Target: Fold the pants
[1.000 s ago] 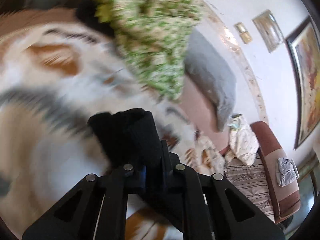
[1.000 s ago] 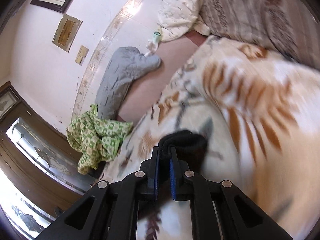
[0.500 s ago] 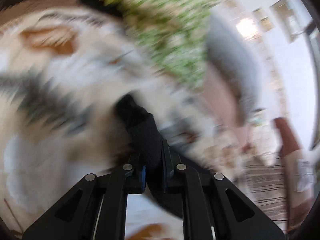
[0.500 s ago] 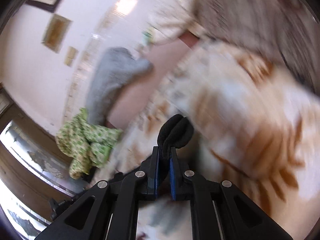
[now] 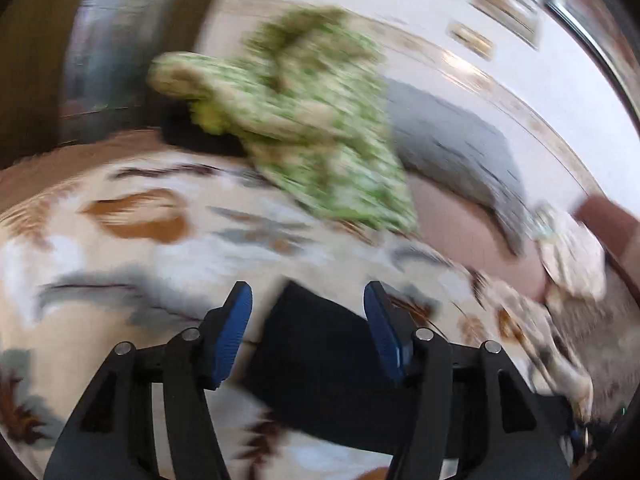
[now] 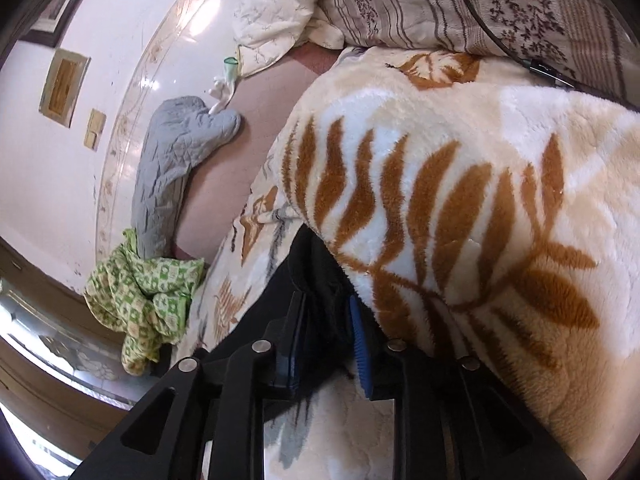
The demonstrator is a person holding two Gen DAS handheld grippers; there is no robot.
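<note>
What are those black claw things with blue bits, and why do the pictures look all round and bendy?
They are two grabbing tools, one in each of a person's hands. A tiny wide-eyed camera sits on each tool, looking along its fingers, and that lens bends everything. One picture comes from the left gripper, the other from the right gripper. Both look down at a fluffy leaf-patterned blanket on a bed. The dark cloth between the fingers is the black pants being folded. Both grippers' jaws are opening, letting the pants go. Farther off lie a crumpled green patterned cloth and a grey quilted cloth.
</note>
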